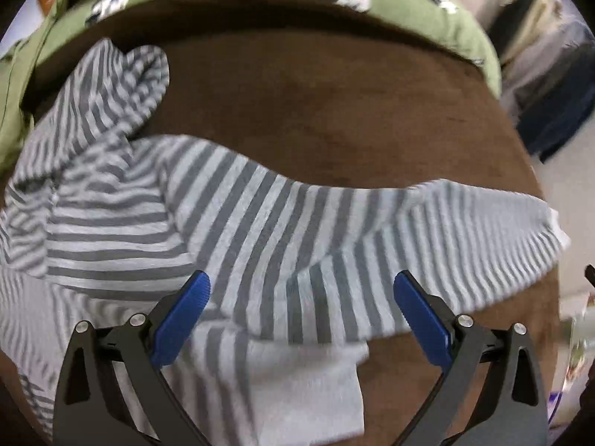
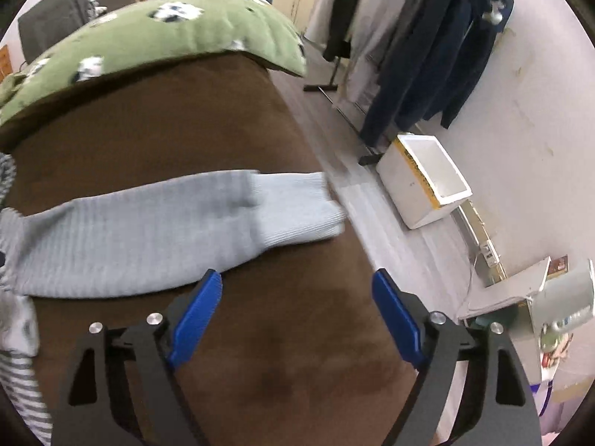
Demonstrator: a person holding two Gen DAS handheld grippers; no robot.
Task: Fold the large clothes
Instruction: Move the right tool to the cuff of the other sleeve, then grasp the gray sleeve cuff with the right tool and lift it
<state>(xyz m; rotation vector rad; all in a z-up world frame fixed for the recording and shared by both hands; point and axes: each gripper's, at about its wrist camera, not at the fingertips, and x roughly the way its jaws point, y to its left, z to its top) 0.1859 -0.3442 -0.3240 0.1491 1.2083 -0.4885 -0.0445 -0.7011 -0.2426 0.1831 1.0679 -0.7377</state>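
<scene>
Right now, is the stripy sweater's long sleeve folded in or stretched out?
Stretched out. The striped sweater's sleeve lies straight across the brown bed, with its cuff at the bed's edge.

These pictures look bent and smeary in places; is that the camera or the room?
The camera: in both views a round lens bows the brown bed and leaves dark corners. In the left wrist view the striped sweater smears at its sleeve end; in the right wrist view the sleeve and hanging coats are blurred, light even, no glare.

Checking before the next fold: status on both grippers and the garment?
Left gripper open over striped sweater. Right gripper open, empty, beside the sleeve. Sweater spread on brown surface, unfolded. Nothing in the way.
</scene>
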